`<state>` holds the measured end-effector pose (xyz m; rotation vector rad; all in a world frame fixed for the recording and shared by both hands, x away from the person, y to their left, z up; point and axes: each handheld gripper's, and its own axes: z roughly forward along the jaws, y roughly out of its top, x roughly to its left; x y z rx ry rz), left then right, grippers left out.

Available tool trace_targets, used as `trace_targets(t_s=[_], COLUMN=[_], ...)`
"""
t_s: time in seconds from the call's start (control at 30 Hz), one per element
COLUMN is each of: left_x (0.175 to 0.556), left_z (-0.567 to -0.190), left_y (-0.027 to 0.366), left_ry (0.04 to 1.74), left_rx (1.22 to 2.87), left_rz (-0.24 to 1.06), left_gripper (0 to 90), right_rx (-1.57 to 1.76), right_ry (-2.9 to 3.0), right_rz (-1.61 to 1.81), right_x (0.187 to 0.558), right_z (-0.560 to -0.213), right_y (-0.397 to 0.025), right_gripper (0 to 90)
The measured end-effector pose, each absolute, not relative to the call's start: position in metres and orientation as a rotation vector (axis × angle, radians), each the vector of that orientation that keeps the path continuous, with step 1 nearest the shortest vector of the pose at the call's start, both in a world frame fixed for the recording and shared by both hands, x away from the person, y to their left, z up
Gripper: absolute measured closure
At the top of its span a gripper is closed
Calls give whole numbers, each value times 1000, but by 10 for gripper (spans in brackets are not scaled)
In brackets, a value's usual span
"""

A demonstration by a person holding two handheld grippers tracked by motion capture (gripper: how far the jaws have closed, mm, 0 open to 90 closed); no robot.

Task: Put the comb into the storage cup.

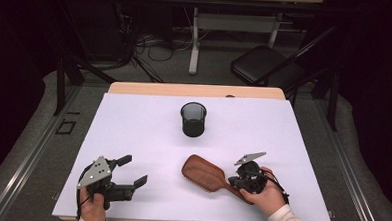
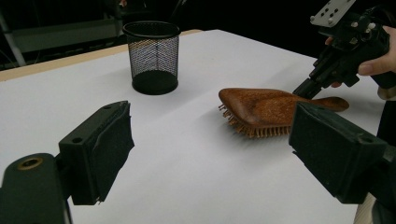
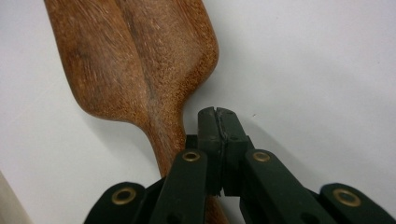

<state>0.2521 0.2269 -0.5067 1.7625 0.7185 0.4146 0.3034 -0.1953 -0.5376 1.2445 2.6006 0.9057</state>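
Note:
A brown wooden hairbrush [image 1: 204,173] lies bristles down on the white table sheet [image 1: 133,123], its handle pointing toward the person's right hand. My right gripper [image 1: 233,181] hovers over the handle. In the right gripper view its jaws [image 3: 218,114] are pressed together with nothing between them, and the hairbrush handle [image 3: 163,135] passes just beside and under them. My left gripper [image 1: 134,170] rests at the front left, open and holding nothing. In the left gripper view the hairbrush [image 2: 261,109] and the right gripper [image 2: 303,88] lie beyond its spread jaws [image 2: 210,149].
A black mesh cup [image 1: 193,119] stands upright in the middle of the sheet, behind the brush, also seen as the mesh cup [image 2: 152,56]. Beyond the table's far edge is a folding chair [image 1: 266,63] and another desk's legs.

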Motion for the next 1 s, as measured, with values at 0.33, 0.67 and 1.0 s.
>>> trace_targets(t_s=[0.33, 0.67, 1.0], left_x=[252, 252, 252], left_z=[-507, -507, -507], left_y=[227, 227, 227], left_ry=[721, 717, 717], left_rx=[1761, 1762, 1762], left_rz=[416, 411, 409], left_gripper=[135, 139, 139], right_rx=[1258, 1263, 1257], right_ry=[2595, 2575, 2534], right_rz=[919, 927, 977], right_x=[298, 298, 298], right_z=[-538, -536, -528], right_y=[-197, -199, -206], right_gripper=[896, 884, 802])
